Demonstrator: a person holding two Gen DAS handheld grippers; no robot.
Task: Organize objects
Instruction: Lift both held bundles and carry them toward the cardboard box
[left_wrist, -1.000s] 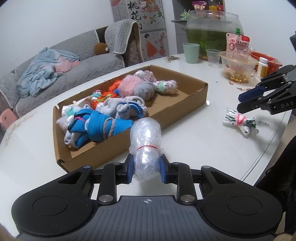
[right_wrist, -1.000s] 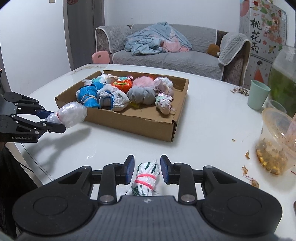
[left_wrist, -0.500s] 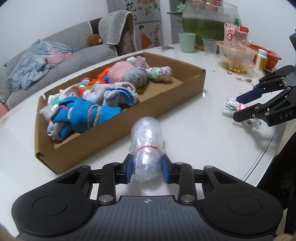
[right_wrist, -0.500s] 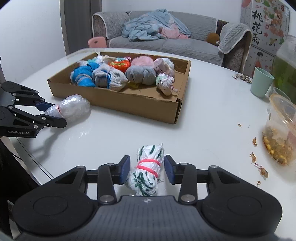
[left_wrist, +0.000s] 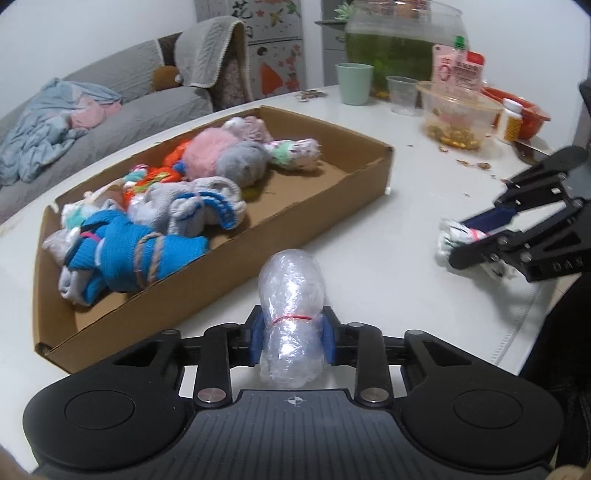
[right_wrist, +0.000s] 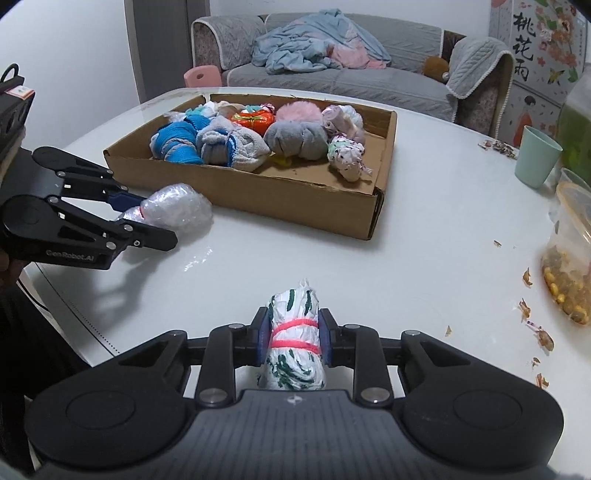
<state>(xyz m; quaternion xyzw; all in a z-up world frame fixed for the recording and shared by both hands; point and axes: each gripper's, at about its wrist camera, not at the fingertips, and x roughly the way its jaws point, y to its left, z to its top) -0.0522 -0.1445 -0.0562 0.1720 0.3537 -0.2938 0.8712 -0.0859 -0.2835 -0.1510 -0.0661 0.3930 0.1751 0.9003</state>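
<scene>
Closing since the earlier frame, the right tool (right_wrist: 293, 338) now clamps the green-patterned bundle (right_wrist: 294, 345) above the counter (right_wrist: 424, 236), while the left tool (left_wrist: 291, 328) pinches the clear plastic bundle (left_wrist: 290, 295) beside the cardboard box (left_wrist: 258, 247), both seemingly destined for it.

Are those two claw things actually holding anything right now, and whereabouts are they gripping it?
Yes. The left gripper pinches a clear plastic bundle at its red-banded waist. The right gripper pinches a white-and-green bundle across its pink bands.
</scene>
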